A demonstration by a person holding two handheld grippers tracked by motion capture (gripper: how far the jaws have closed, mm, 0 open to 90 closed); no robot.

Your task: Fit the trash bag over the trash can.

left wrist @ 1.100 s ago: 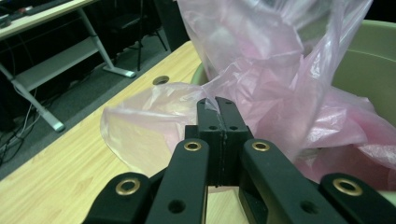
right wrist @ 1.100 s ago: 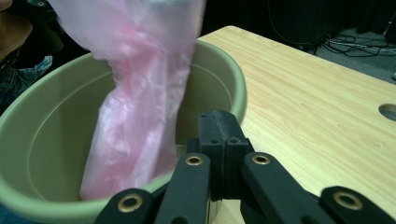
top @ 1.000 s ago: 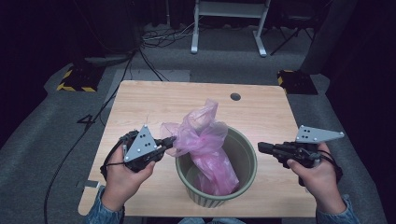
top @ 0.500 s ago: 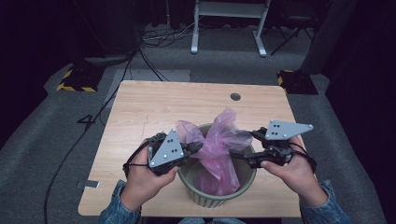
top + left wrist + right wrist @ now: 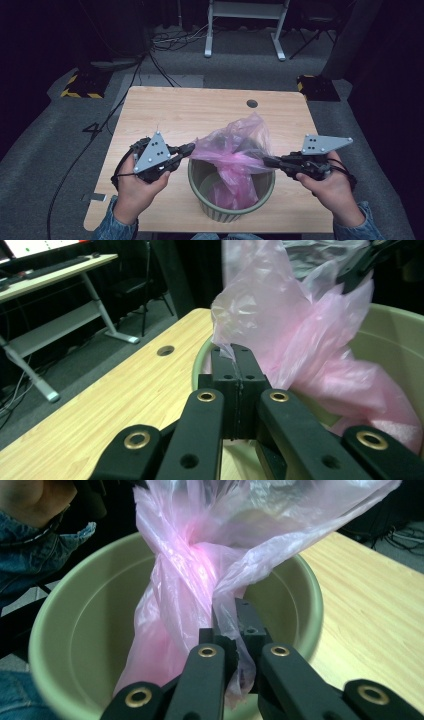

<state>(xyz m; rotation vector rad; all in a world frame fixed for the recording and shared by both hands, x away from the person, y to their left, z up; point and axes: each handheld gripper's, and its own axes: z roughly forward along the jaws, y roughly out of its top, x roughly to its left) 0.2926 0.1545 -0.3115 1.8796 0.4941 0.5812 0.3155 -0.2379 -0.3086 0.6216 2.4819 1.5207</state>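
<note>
Pink bag [image 5: 235, 150] over wooden table [image 5: 165, 115]

A round green plastic bin [image 5: 231, 200] stands on the light wooden tabletop [image 5: 200, 112] near its front edge, about midway across. A thin pink plastic bag [image 5: 235, 147] sits partly in the bin and rises above its rim. The left gripper [image 5: 189, 148] lies to the bin's left, the right gripper [image 5: 265, 160] to its right, each meeting the bag's edge. A small round hole [image 5: 252, 103] lies behind the bin, toward the far edge.
</note>
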